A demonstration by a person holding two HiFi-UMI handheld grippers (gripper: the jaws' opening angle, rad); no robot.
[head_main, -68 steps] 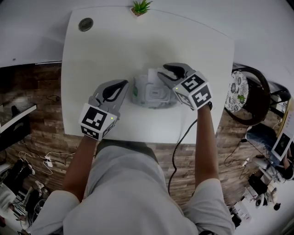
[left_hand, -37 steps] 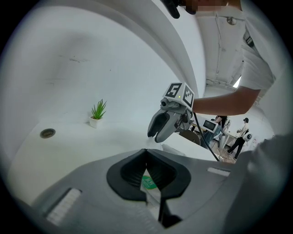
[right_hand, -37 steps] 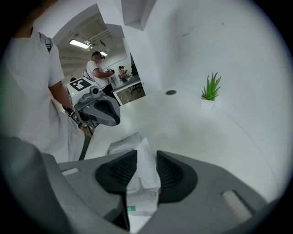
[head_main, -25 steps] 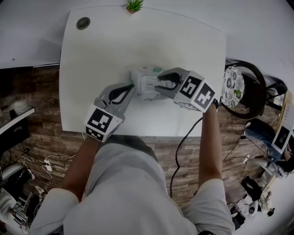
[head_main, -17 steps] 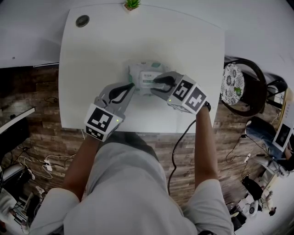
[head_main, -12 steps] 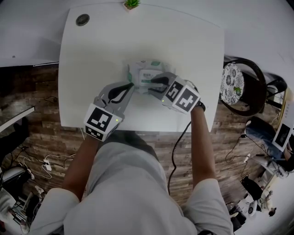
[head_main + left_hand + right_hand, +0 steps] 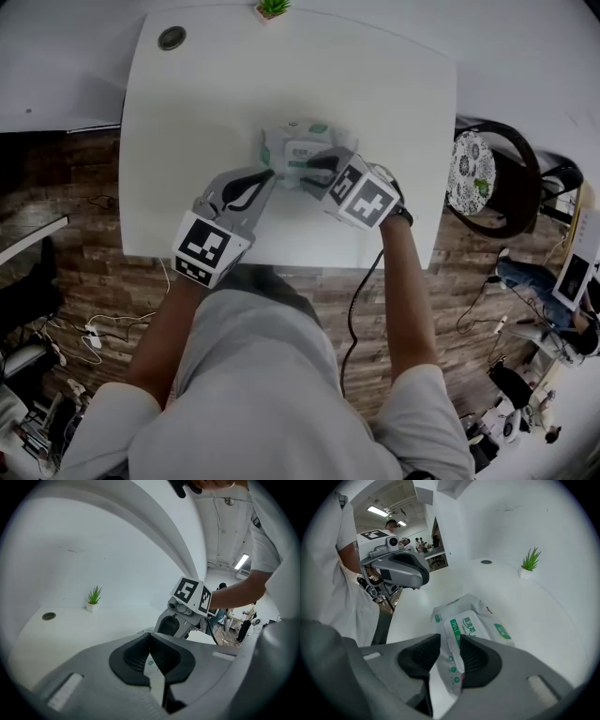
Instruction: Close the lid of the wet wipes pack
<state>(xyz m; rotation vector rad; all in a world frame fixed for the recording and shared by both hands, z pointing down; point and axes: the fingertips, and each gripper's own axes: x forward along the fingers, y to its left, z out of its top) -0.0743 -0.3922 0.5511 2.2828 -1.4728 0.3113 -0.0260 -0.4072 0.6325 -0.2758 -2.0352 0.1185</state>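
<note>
Head view, table: A white table (image 7: 206, 112) carried a potted plant (image 7: 274, 7) at its far edge and a round grommet (image 7: 172, 37) near its far left corner. A patterned chair (image 7: 473, 173) stood off its right side.
Head view, wet wipes pack: The wet wipes pack (image 7: 292, 141) lay near the table's middle, with a gripper at each near corner.
Head view, left gripper: The left gripper (image 7: 267, 174) had its tips against the pack's near left end.
Head view, right gripper: The right gripper (image 7: 314, 167) reached in from the near right, with its tips over the top of the pack.
Left gripper view, jaws: They were drawn together at the tips. Behind them the slit showed a thin white sliver of the pack with a green mark.
Left gripper view, beyond: The right gripper stood just ahead. The plant and grommet were far back on the table.
Right gripper view, jaws: They stood a narrow gap apart, tips down on the pack, and the near edge of the lid (image 7: 476, 626) showed in the gap.
Right gripper view, lid: It lay flat on the pack, with green print on it.
Right gripper view, left gripper: It stood at the pack's far end, seen side-on.
</note>
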